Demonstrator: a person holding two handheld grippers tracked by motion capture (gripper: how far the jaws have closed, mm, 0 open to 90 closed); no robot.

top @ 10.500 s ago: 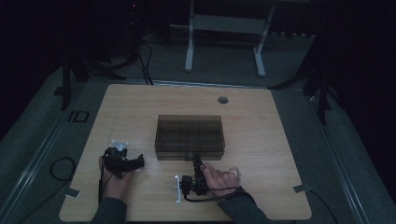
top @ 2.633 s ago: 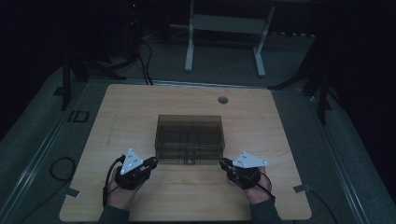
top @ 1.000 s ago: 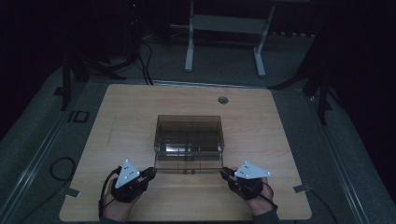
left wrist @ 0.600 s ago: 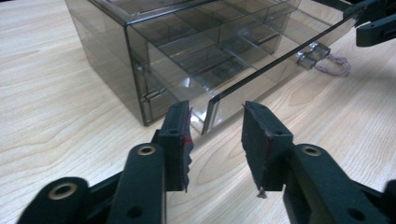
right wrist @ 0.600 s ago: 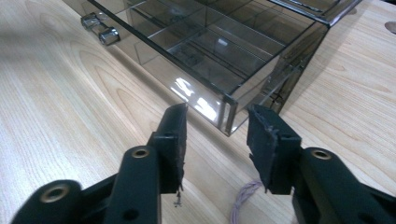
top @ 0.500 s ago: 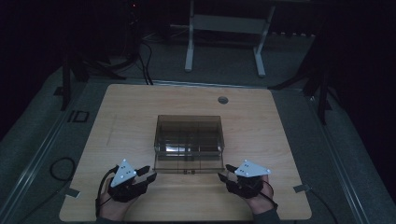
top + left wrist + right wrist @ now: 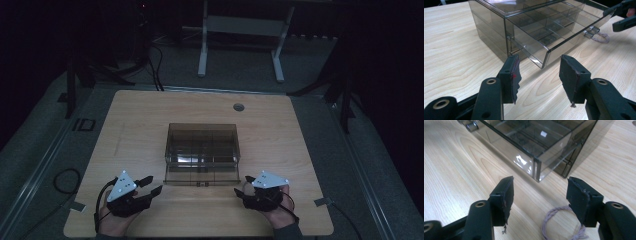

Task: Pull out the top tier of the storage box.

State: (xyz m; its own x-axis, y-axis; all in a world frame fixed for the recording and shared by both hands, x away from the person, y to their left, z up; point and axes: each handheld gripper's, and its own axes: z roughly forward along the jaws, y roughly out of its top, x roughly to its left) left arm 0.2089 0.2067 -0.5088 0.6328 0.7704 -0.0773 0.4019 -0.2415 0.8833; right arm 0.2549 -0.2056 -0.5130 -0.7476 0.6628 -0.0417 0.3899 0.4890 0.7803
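1. Your left gripper [image 7: 150,186] sits at the near left edge of the wooden table [image 7: 140,115], its jaws released and just widened, with bare wood between the pads [image 7: 515,75].
2. Your right gripper [image 7: 243,189] rests at the near right, grey plate uppermost; its jaws have also just been spreading and grasp nothing.
3. A loop of twisted lilac cord [image 7: 554,220] lies on the table just under and between your right jaws, touching neither pad as far as the right gripper view shows.
4. Between both grippers and just beyond them stands the smoky clear drawer box [image 7: 202,131], at the middle of the table.
5. Its lower drawer [image 7: 201,172] is pulled out towards you, the front panel well clear of the box's face, dividers visible inside.
6. In the left gripper view the drawer's near corner [image 7: 544,60] points between your jaws but stays apart from them.
7. A small clear knob [image 7: 592,32] sits on the drawer front; the cord seems to hang from it, though the dim high view leaves that unclear.
8. A round cable port [image 7: 238,107] marks the table's far side.
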